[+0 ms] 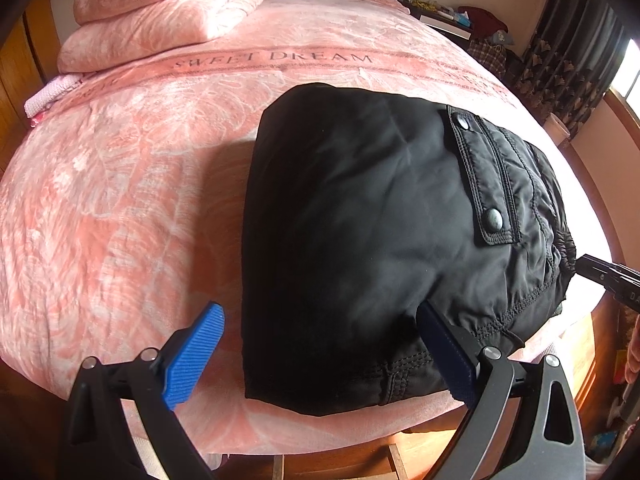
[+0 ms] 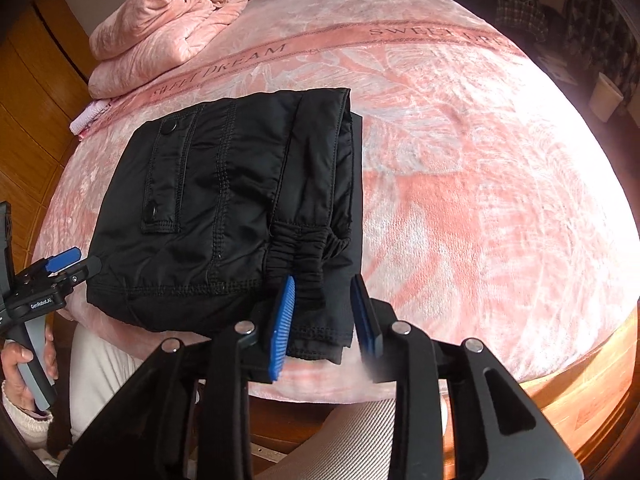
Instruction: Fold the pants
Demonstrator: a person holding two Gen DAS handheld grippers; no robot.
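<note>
The black pants (image 1: 384, 240) lie folded into a thick bundle on the pink blanket (image 1: 120, 200) of the bed, near its lower edge; in the right wrist view they sit left of centre (image 2: 224, 208). A snap-buttoned pocket flap (image 1: 480, 184) faces up.

The left tongs (image 1: 320, 344) are spread wide: the left blue pad (image 1: 192, 360) rests apart from the cloth over the blanket, while the right one (image 1: 448, 348) is tucked against the pants' near edge. They grip nothing.

The right tongs (image 2: 324, 320) are partly open, their pads straddling the lower corner of the bundle by the elastic waistband (image 2: 304, 252); whether either pad touches the cloth cannot be told.

The blanket's band reads "SWEET DREAM" (image 1: 276, 58) in the upper middle. The left tool's body reads "GenRoboLAI" (image 2: 42, 304) at the left edge of the right wrist view. A folded pink quilt (image 1: 160, 12) lies in the upper left.
</note>
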